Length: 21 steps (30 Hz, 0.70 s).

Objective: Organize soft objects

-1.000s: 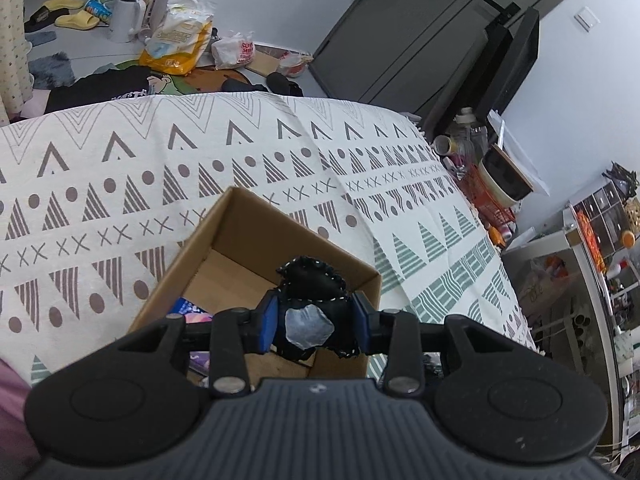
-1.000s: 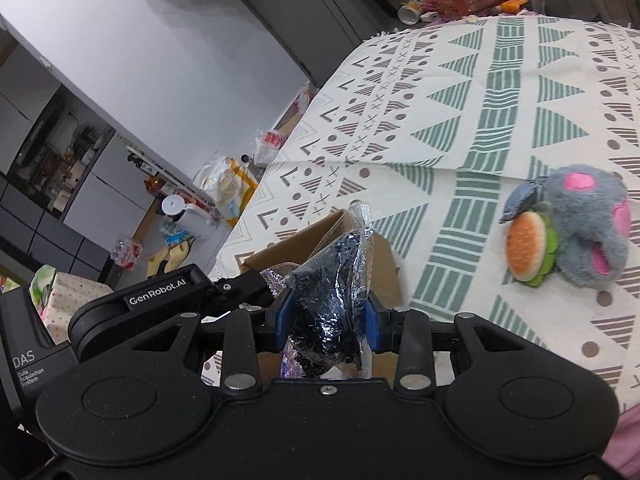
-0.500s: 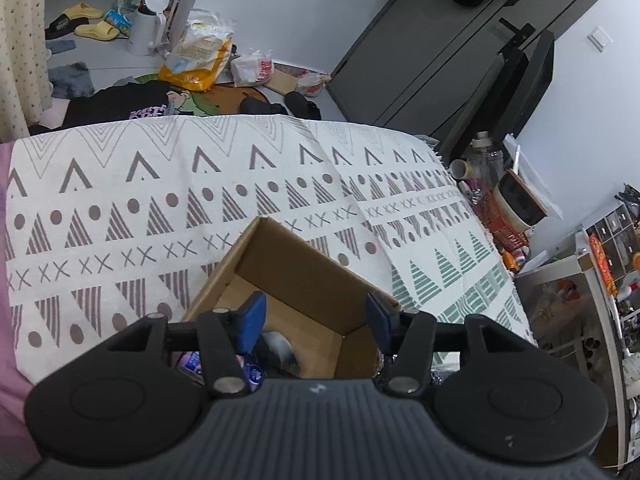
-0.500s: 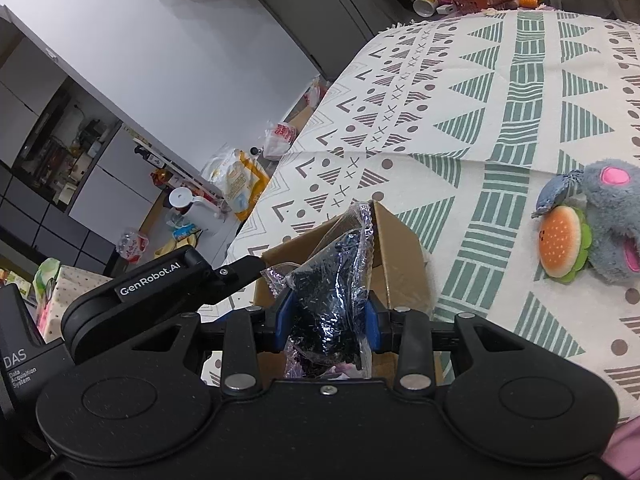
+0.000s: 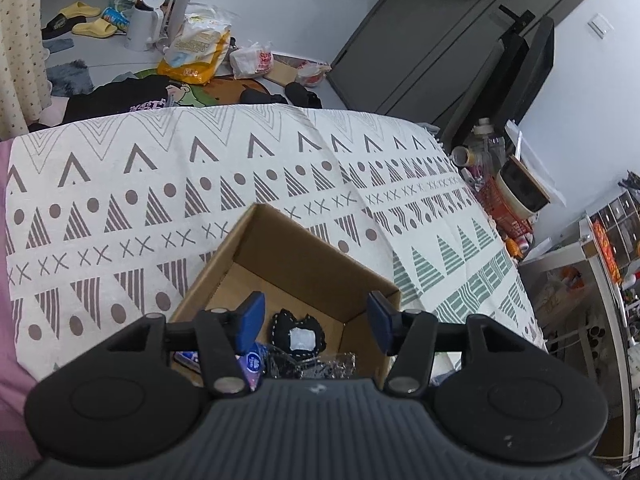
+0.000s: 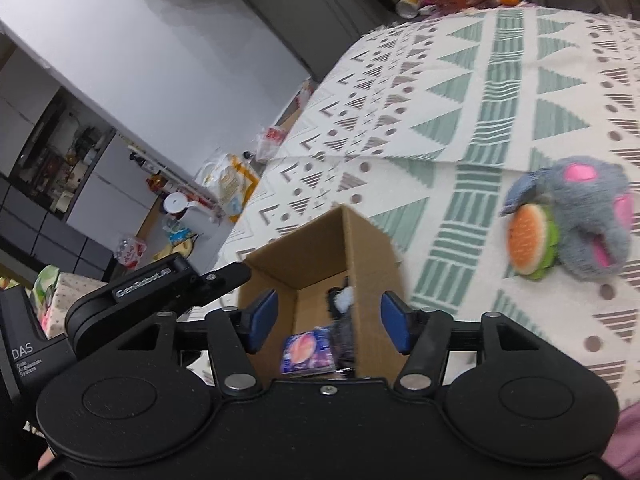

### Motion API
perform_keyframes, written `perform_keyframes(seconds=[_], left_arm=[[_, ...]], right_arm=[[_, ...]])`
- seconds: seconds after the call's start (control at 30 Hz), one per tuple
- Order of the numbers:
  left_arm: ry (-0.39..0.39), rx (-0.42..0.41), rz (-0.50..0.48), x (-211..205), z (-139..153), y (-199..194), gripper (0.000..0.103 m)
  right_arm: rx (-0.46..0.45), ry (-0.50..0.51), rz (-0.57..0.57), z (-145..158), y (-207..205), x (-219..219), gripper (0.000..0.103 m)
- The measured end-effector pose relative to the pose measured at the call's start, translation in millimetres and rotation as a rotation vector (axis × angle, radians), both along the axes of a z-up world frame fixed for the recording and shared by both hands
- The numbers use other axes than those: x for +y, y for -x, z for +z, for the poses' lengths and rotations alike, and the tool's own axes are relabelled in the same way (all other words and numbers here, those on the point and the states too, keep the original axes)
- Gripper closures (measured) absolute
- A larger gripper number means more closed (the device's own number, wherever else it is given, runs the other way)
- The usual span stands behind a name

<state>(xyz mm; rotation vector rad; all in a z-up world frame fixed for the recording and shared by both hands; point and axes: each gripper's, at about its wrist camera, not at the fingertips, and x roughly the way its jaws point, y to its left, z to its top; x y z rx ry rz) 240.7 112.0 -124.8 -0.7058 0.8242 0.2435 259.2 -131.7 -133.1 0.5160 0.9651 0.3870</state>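
- Left wrist view: left gripper (image 5: pixel 316 322) hangs over the box (image 5: pixel 320 258), pads wide apart, nothing between them.
- Down in the box: black pouch (image 5: pixel 298 334) with a white patch, lying flat; just beside it a crinkly clear bag (image 5: pixel 320 364) of dark stuff, and a blue packet (image 5: pixel 252 360) partly hidden behind the left pad.
- Right wrist view: right gripper (image 6: pixel 328 326) also spread and empty, poised above the same box (image 6: pixel 368 248); left gripper (image 6: pixel 160 292) seen alongside at the box's edge.
- Seen inside from this side: printed blue packet (image 6: pixel 308 350), something dark with a white bit (image 6: pixel 342 300), blurred, probably the pouch.
- Box sits on the patterned bedcover (image 5: pixel 120 208), upright, flaps open.
- Judged done: at least three soft things in the box.
- Judged left: grey plush (image 6: pixel 588 220) with pink patches, and the burger toy (image 6: pixel 528 240) touching it, both out on the bedcover (image 6: pixel 500 100), well apart from the box to its right.
- Likely next: right gripper over to the plush, being nearer that side.
- Anything else loose on the bed: cannot tell, views cover only part.
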Motion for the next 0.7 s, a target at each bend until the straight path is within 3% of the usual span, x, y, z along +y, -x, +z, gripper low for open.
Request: perform_keyframes(seconds=[0.7], left_arm=[[-0.141,-0.021,-0.168,-63.0,9.8,-5.4,0.047]], right_arm=[[-0.019,0.064,-0.145,4.4,3.9,-113.0,0.042]])
